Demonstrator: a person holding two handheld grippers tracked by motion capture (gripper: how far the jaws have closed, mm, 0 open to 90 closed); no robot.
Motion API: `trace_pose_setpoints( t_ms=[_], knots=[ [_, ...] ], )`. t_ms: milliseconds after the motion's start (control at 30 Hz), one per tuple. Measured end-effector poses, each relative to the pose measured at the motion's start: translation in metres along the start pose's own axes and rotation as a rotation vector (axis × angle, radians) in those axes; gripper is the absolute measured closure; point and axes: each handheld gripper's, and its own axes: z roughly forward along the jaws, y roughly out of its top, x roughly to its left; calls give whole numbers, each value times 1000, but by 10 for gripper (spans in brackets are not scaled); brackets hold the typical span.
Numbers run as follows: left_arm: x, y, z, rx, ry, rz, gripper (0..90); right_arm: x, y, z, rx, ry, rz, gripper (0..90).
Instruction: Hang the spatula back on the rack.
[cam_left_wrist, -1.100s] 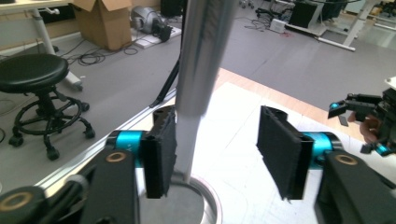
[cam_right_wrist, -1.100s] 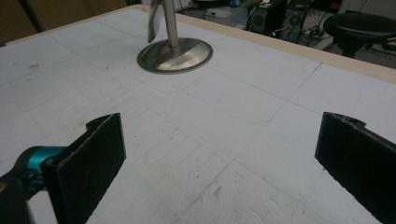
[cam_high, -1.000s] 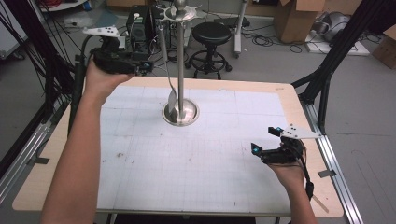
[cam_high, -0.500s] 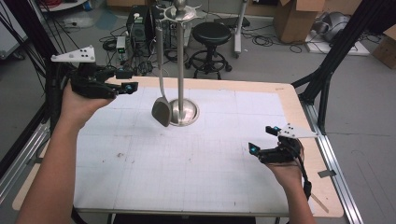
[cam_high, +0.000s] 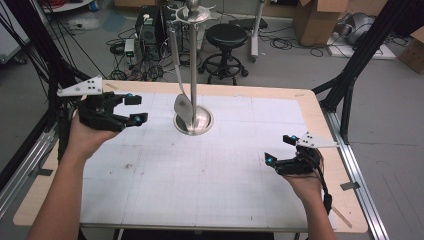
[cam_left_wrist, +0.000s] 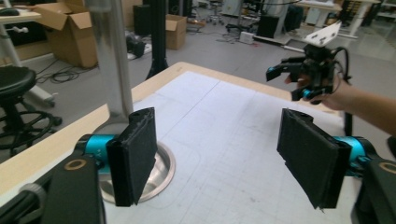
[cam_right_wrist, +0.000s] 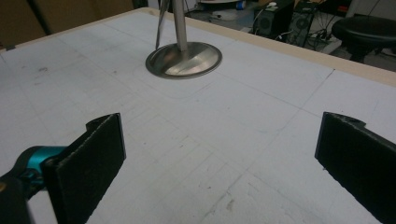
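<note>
A steel stand (cam_high: 192, 65) with a round base (cam_high: 193, 122) rises at the far middle of the table. A metal spatula (cam_high: 182, 105) hangs from its top hooks, blade down beside the pole. My left gripper (cam_high: 136, 108) hovers to the left of the stand, apart from it. Its jaws have just been opening and nothing is between them (cam_left_wrist: 219, 154); the pole (cam_left_wrist: 109, 60) stands just beyond the left jaw. My right gripper (cam_high: 280, 149) rests low near the right edge, open and empty (cam_right_wrist: 219, 158), facing the base (cam_right_wrist: 184, 58).
A white gridded mat (cam_high: 200, 170) covers the wooden table (cam_high: 320, 120). Beyond the far edge are a black stool (cam_high: 227, 37), computer gear (cam_high: 145, 25) and cardboard boxes (cam_high: 315, 20). Black frame posts (cam_high: 350, 85) stand at the right and left sides.
My left gripper moved left and down from beside the stand's upper part, its jaws wider. The spatula swung out to the left, then back toward the pole. The right gripper stayed put.
</note>
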Motion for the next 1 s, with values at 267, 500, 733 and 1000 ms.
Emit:
trace_pose_setpoints(
  t_ms=[267,500,733,1000],
  knots=[
    [-5,-36,3,-26,1,-5,218,1,-1,4,1,5,11,6],
    [-7,-65,5,-26,-6,-37,205,1,-2,5,3,13,13,6],
    [-11,-84,0,-58,-33,-29,145,0,-3,5,-4,19,11,6],
    [-15,-106,-6,-86,-23,-7,79,-2,-3,5,-18,19,12,6]
  ],
)
